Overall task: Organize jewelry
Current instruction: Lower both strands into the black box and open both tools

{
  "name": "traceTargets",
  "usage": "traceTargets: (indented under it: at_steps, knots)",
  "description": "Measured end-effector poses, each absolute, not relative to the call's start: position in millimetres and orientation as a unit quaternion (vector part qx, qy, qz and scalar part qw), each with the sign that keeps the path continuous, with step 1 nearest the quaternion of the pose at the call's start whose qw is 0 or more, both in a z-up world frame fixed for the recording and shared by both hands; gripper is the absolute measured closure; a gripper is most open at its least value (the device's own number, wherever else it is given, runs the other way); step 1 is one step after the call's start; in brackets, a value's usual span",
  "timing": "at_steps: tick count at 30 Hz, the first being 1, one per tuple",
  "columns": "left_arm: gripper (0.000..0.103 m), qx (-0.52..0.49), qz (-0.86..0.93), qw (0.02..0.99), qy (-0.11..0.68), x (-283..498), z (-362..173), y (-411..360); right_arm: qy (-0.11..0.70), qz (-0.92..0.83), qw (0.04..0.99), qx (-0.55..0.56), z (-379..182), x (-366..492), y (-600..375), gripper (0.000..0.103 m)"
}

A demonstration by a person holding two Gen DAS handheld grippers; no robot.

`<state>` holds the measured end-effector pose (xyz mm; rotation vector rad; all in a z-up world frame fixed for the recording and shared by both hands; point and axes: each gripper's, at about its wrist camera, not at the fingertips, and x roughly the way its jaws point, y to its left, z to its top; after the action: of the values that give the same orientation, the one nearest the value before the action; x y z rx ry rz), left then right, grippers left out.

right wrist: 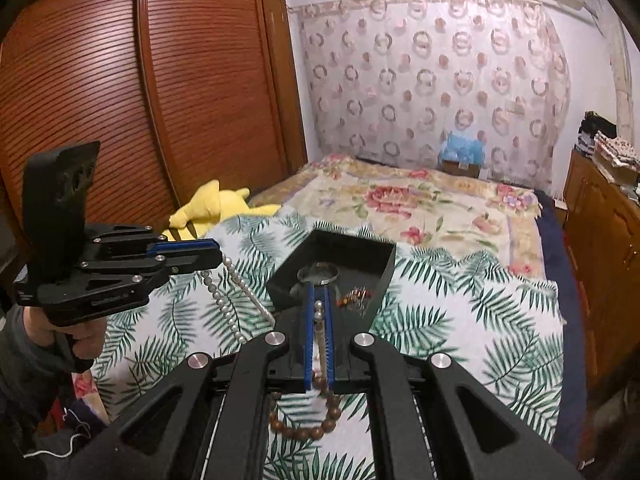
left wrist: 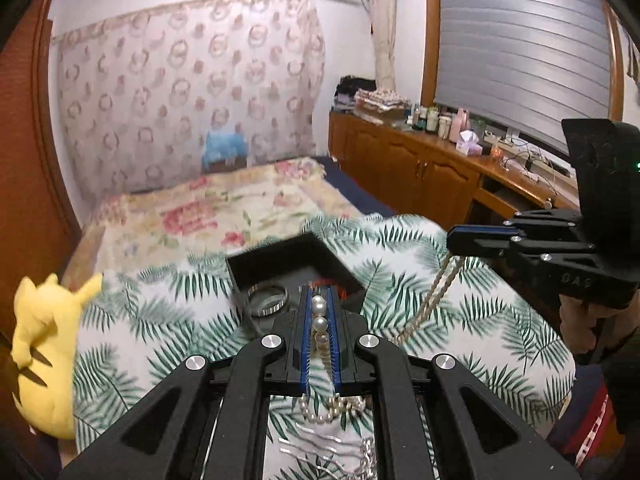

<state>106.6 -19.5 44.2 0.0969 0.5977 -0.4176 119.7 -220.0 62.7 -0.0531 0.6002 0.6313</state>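
Both grippers holding strands above the bedspread

Now, at lower left of the right wrist view, the left gripper (right wrist: pixel 218 254) has its jaws closed on a pearl necklace (right wrist: pixel 224 304) hanging to the leaf-print bedspread (right wrist: pixel 460 320); centre, a black box (right wrist: pixel 384 276) holds a silver bangle (right wrist: pixel 319 273); the right gripper (right wrist: pixel 319 304) pinches a second strand, a wooden bead bracelet (right wrist: pixel 316 426) below it.

Left gripper (left wrist: pixel 320 312) was closed, its 2 blue-edged fingers (left wrist: pixel 306 320) pinching a pearl necklace (left wrist: pixel 319 322) that sagged below. Seen from the right wrist camera, it pointed sideways, level, gripped from beneath by the left hand (right wrist: pixel 76 334). Right gripper (right wrist: pixel 319 312) was likewise closed on a strand, with the right hand (left wrist: pixel 576 320) under its body.
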Motion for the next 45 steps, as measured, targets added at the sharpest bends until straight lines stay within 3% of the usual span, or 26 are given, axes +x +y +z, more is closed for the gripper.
traceTargets:
  at_steps: [25,45]
  knots:
    - [0.096,0.032,-0.215,0.952,0.214,170.2,139.2,-27.2,0.227,0.336,0.914,-0.01,141.5,169.7,-230.2,0.097]
    - [0.096,0.009,-0.196,0.927,0.319,209.4,28.2,-4.1,0.243,0.343,0.907,-0.001,137.3,241.2,-196.3,0.097]
